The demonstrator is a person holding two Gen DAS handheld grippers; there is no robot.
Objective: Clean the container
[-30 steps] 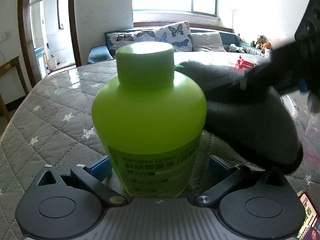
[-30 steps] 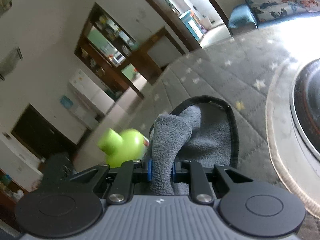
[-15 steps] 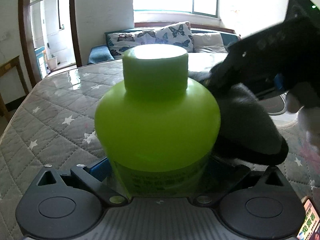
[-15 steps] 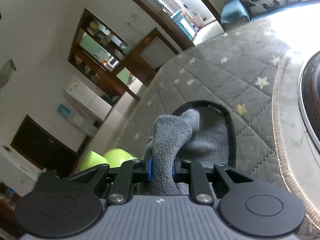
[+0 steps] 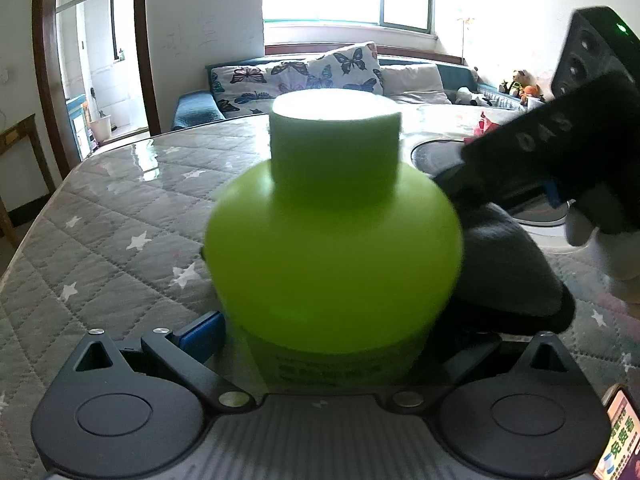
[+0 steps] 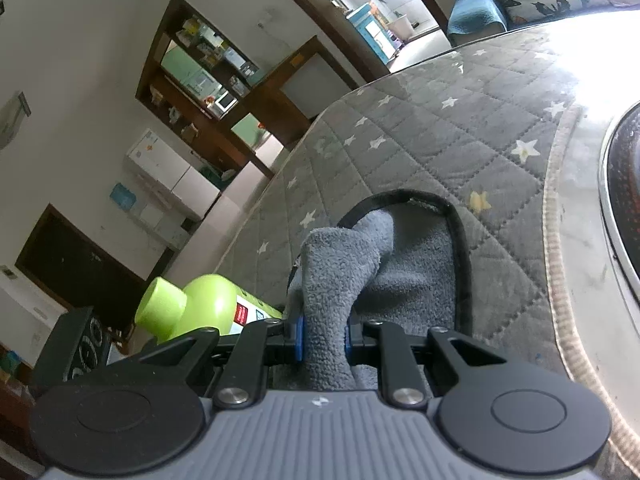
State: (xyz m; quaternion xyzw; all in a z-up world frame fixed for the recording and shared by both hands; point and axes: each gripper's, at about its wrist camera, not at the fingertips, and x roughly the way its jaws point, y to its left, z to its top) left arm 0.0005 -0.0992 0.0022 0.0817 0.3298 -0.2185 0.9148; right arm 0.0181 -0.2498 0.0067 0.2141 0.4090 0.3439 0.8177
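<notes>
A bright green bottle point(image 5: 332, 248) with a wide green cap fills the left wrist view, upright, and my left gripper point(image 5: 320, 340) is shut on its lower body. The right wrist view shows the same green bottle point(image 6: 200, 304) at lower left. My right gripper point(image 6: 323, 336) is shut on a bunched grey cloth point(image 6: 340, 280) with a black hem. In the left wrist view the grey cloth point(image 5: 508, 272) presses against the bottle's right side, under the dark body of the right gripper point(image 5: 560, 152).
A grey quilted table cover point(image 5: 120, 216) with white stars lies under everything. A round dark pan or cooker top point(image 6: 624, 200) sits at the right on a beige mat. A sofa with butterfly cushions point(image 5: 320, 72) stands behind, and a phone point(image 5: 616, 440) lies at lower right.
The bottle has risen and come closer in the left wrist view. The right gripper with the cloth has moved in against the bottle's right side.
</notes>
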